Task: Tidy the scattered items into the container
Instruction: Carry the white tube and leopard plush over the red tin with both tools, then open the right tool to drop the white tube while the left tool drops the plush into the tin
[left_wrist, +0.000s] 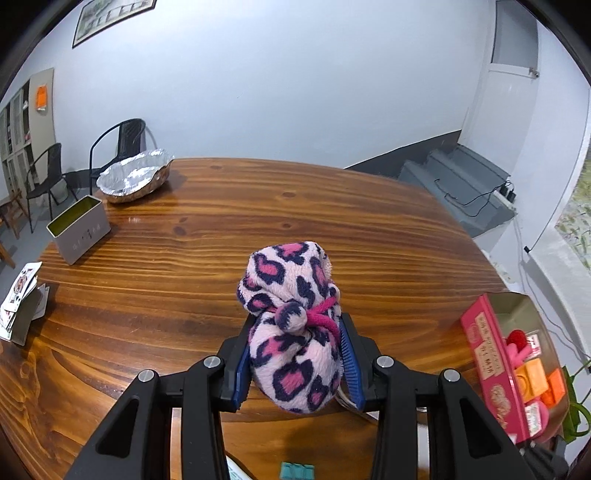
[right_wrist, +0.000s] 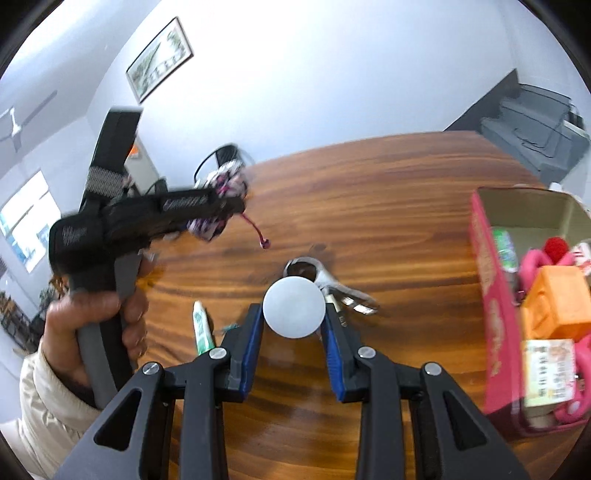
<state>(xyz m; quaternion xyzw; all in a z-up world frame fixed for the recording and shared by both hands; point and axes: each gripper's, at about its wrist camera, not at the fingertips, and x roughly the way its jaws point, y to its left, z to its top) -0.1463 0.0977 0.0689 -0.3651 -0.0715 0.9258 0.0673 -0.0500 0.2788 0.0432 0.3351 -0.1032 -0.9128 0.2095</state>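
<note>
The pink box (right_wrist: 495, 314), open-topped and already holding an orange block, pink plastic pieces and printed packets, stands at the right edge of the tabletop (left_wrist: 295, 206) and looks to be the container meant for the clutter. Both hands seem to be mid-carry. The left gripper (left_wrist: 295, 354) has its jaws clamped on a soft pouch (left_wrist: 291, 325) of pink fleece with dark leopard spots, cinched by a magenta cord, held clear above the wood. The right gripper (right_wrist: 293, 328) has its jaws closed narrow on a pale round disc (right_wrist: 294, 307), plain and matt, also lifted. As I judge it, the next move calls for swinging each load rightward over the box's open top and letting go only once it is inside the walls; the box is crowded, so the pouch may need a gap. A toothpaste tube (right_wrist: 202, 328) and metal clips (right_wrist: 332, 288) lie on the wood, waiting.
</note>
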